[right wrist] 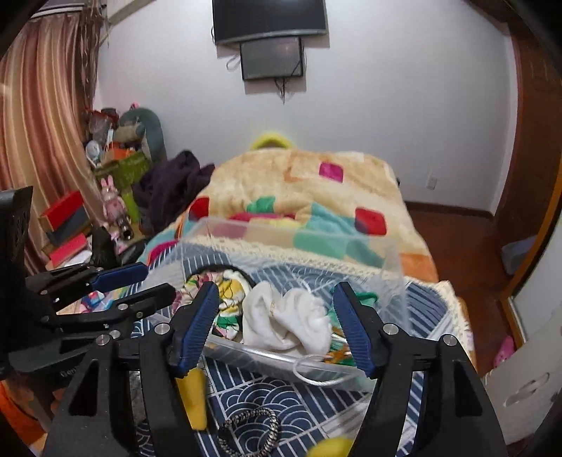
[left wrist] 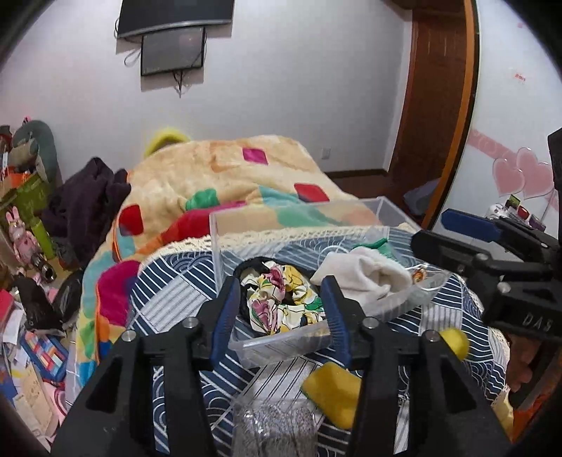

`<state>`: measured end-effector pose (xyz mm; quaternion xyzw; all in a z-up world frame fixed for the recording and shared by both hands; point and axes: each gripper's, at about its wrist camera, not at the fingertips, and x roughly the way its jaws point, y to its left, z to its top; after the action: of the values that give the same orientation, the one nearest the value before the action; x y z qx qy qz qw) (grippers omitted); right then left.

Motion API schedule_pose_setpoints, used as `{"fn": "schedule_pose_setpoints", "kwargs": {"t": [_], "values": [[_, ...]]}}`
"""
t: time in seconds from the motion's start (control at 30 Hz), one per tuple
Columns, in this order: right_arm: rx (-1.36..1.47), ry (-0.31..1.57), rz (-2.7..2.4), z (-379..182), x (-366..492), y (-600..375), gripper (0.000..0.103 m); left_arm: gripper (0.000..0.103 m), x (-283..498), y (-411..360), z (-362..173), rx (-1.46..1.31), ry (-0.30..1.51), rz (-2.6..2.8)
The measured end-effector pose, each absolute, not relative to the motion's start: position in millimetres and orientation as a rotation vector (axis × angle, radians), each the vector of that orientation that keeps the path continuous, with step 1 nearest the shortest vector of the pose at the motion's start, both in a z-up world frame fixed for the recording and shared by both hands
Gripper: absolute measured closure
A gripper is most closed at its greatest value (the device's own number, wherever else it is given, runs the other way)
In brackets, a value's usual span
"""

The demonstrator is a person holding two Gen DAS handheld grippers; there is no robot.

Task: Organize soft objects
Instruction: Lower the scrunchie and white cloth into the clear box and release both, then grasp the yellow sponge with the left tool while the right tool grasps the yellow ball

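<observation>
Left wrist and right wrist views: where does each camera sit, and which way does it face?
Left wrist: on the left gripper, facing the clear bin on the bed; the right gripper shows at right.
Right wrist: on the right gripper, facing the same clear bin; the left gripper shows at left.
Shared: bin, white cloth, wall TV.
</observation>
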<state>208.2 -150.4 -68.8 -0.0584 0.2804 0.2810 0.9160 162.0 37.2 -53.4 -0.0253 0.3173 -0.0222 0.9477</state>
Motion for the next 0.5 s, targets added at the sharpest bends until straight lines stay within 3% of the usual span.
{"fn": "schedule_pose_setpoints", "kwargs": {"t": [0.07, 0.17, 0.33, 0.5], "values": [[-0.12, 0.554, 0.574, -64.6, 201.7, -153.8, 0.032, 0.047, 154.3, 36.6, -50.5, -0.043, 0.633, -0.046], [-0.113, 0.512, 0.563, -61.0, 190.2, -162.7, 0.02, 0.046, 144.4, 34.2, -53.7, -0.029, 0.642, -0.056], [-0.13, 0.514, 0.538, -73.7, 176.3, -176.5, 0.019, 0.038, 130.5, 27.6, -67.4, -0.015, 0.681, -0.077], [-0.096, 0.57, 0.514, -98.2, 171.9, -191.3, 0.019, 0.038, 122.8, 21.4, -86.5, -0.047, 0.722, -0.094]]}}
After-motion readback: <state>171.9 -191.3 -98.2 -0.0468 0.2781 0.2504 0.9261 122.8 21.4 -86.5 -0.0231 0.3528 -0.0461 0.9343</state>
